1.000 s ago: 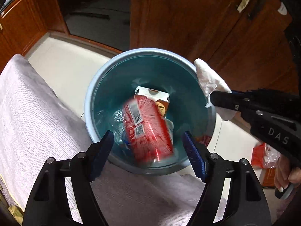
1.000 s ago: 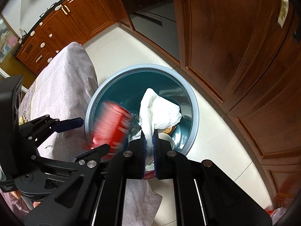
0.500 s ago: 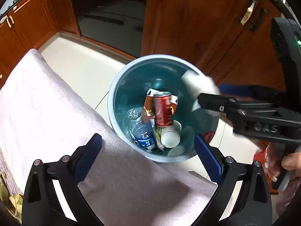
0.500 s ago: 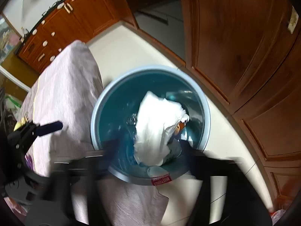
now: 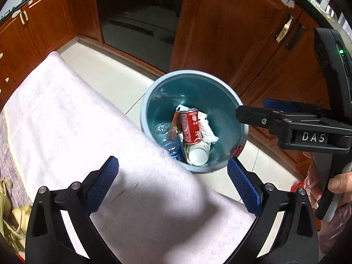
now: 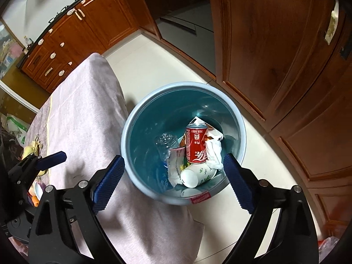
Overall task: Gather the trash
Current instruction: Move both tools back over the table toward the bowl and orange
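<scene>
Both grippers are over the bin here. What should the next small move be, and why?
Probably swing both back over the cloth-covered table for more trash. The left gripper and right gripper, whose jaws have just been opening, are empty; the red can and white tissue already lie in the bin.

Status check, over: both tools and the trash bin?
Left tool open, empty. Right tool just opened, empty. Red can and tissue inside bin. Nothing obstructing.

A cloth-covered table (image 6: pixel 88 114) stands on the tile floor (image 6: pixel 158 61); a bin (image 6: pixel 132 121) touches its corner.
</scene>
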`<move>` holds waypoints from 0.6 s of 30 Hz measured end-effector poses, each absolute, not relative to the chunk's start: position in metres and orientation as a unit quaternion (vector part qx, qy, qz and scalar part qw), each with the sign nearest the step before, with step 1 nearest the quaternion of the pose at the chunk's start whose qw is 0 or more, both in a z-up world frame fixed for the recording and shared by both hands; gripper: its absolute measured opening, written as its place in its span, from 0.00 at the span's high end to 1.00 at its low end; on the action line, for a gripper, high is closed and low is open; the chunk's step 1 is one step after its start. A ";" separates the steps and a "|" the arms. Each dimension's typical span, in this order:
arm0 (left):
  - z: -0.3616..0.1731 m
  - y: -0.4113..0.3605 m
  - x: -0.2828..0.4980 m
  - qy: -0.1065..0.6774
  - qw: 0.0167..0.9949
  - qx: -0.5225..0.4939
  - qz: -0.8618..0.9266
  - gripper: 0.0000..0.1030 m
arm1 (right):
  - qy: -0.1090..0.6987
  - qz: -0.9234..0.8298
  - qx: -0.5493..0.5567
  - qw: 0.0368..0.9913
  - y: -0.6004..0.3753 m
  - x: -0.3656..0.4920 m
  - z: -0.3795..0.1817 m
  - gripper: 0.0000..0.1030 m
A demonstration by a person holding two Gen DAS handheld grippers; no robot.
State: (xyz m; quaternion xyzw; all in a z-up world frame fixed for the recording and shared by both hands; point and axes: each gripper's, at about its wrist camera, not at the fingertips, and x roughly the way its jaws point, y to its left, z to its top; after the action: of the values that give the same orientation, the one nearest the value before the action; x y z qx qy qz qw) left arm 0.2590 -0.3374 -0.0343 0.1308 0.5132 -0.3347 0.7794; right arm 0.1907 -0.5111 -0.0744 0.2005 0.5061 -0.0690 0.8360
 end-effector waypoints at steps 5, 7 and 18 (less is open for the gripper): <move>-0.023 -0.315 0.254 0.506 0.789 0.120 -0.327 0.04 | 0.501 -0.061 0.185 0.843 -0.490 0.184 -0.059 0.15; -0.016 -0.301 0.249 0.500 0.796 0.115 -0.323 0.04 | 0.498 -0.057 0.177 0.847 -0.478 0.180 -0.052 0.15; 0.012 -0.222 0.221 0.473 0.825 0.078 -0.300 0.04 | 0.490 -0.026 0.139 0.860 -0.403 0.163 -0.017 0.15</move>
State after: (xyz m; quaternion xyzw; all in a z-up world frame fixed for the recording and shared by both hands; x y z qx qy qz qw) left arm 0.2214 -0.2222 0.0120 0.0777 0.4730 -0.2996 0.8249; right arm 0.1632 -0.4027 -0.0168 0.1387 0.4896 -0.0265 0.8604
